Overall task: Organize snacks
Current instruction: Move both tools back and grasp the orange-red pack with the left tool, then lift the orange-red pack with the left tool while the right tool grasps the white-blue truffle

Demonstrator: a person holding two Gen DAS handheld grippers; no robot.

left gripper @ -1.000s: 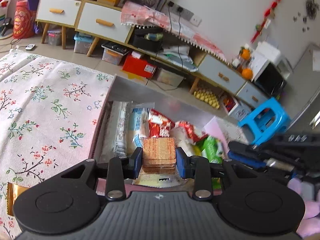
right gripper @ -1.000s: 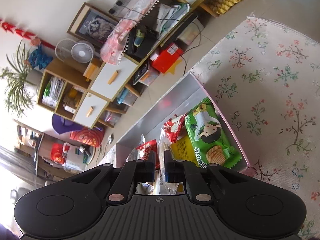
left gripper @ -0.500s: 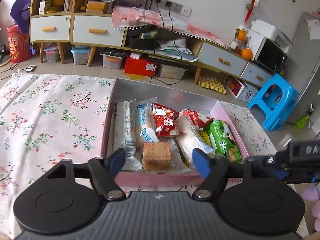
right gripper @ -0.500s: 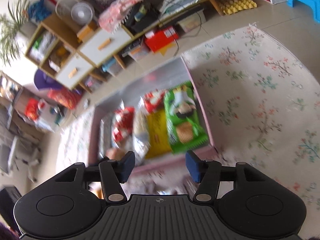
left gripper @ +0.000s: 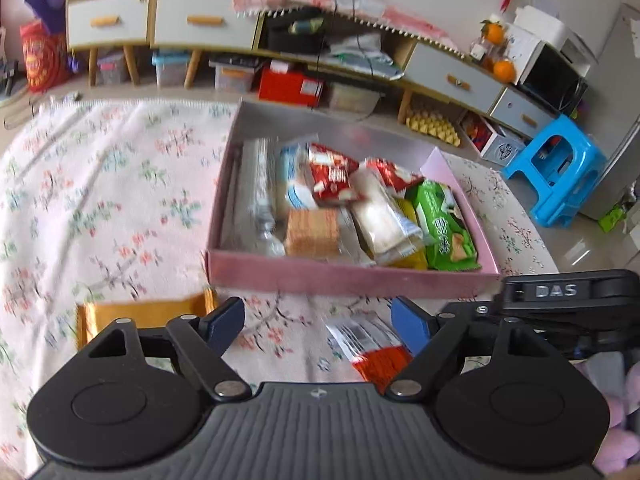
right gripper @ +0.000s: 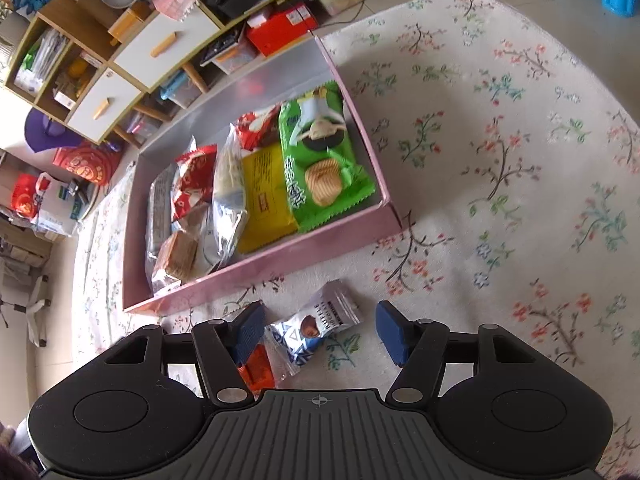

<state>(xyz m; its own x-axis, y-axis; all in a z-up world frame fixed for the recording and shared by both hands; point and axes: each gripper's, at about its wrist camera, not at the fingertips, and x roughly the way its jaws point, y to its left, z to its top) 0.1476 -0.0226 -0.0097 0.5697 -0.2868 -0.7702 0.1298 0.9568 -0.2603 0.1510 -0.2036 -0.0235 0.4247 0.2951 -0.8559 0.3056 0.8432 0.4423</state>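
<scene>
Right gripper (right gripper: 318, 330) is hovering wide open and empty over a small truffle packet (right gripper: 316, 326) lying on the cloth just outside the pink box (right gripper: 280, 258). Left gripper (left gripper: 318, 324) is gaping empty too. Packet looks light, crinkly, slippery; pinching across its middle seems safest.

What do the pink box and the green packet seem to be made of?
Box: probably cardboard, matte pink outside, silvery lining inside; thin flat walls, folded corner. Green packet: likely glossy plastic film; it shows crinkles, glare and a serrated sealed edge.
</scene>
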